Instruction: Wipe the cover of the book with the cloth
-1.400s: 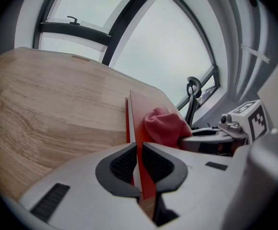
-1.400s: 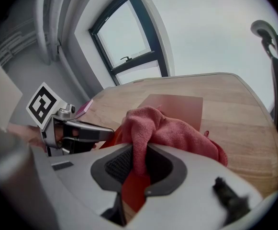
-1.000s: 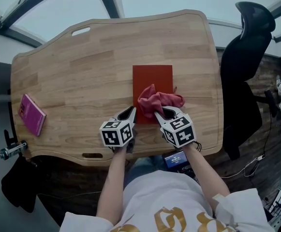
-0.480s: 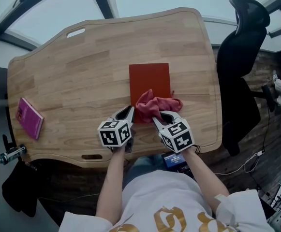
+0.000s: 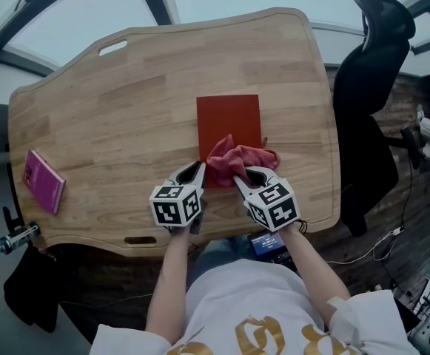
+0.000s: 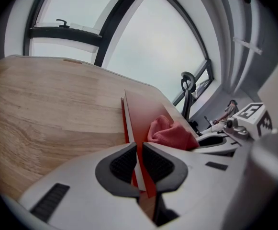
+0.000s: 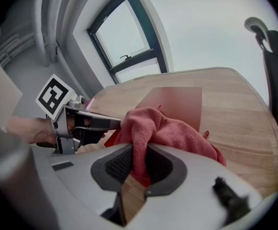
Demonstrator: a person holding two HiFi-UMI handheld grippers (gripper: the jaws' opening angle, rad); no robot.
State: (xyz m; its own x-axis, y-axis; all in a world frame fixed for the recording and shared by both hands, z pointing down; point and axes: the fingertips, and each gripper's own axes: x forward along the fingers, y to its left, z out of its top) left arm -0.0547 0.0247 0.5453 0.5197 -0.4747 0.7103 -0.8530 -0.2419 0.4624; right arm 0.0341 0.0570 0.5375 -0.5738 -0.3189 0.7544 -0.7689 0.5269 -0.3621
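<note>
A red book (image 5: 228, 120) lies flat on the wooden table (image 5: 111, 117), its near edge towards me. My left gripper (image 5: 197, 174) is shut on the book's near left corner; in the left gripper view the red cover and white pages (image 6: 138, 162) sit pinched between the dark pads (image 6: 124, 164). A crumpled pink-red cloth (image 5: 237, 159) rests on the book's near right part. My right gripper (image 5: 243, 177) is shut on the cloth (image 7: 141, 138), which bunches up between its pads (image 7: 117, 166) and spreads onto the book (image 7: 179, 102).
A small pink book (image 5: 43, 181) lies at the table's left edge. A black office chair (image 5: 363, 87) stands right of the table. Windows run behind the table's far edge. The table has slot handles at far left (image 5: 115, 49) and near edge (image 5: 141, 239).
Between the earlier frames and now the cloth and right gripper have shifted slightly towards me on the book. The left gripper has kept its hold on the corner.
</note>
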